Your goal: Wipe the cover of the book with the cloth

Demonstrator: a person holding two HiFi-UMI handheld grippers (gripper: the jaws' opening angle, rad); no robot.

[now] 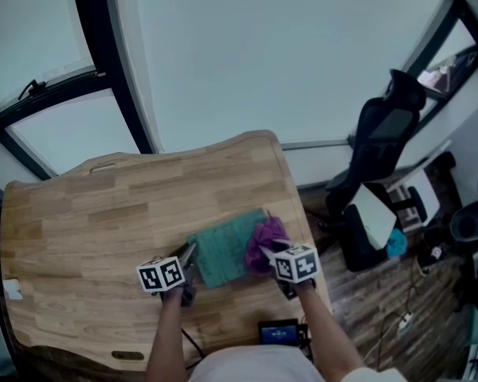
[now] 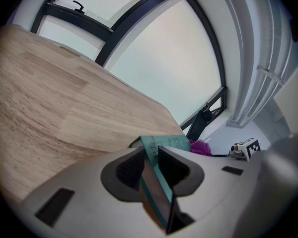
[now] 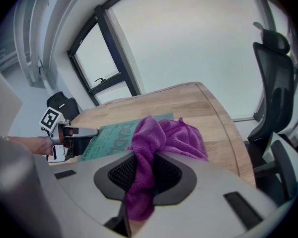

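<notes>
Nearest, the left gripper has its jaws clamped on the near left edge of the teal book. In the left gripper view that edge sits pinched between the two dark pads, with the rest of the cover running away beyond the jaws. Just to the right, the right gripper holds a bunched purple cloth. Its jaws are drawn narrow on one fold, and the loose part spills forward past them. The book lies on the wooden counter, in its near right part, between the two grippers, with the printed cover facing up. The cloth rests on the right end of that cover and touches it. Past the counter's far edge stands a large window with dark frames. A black office chair stands to the right of the counter, well apart from the book.
</notes>
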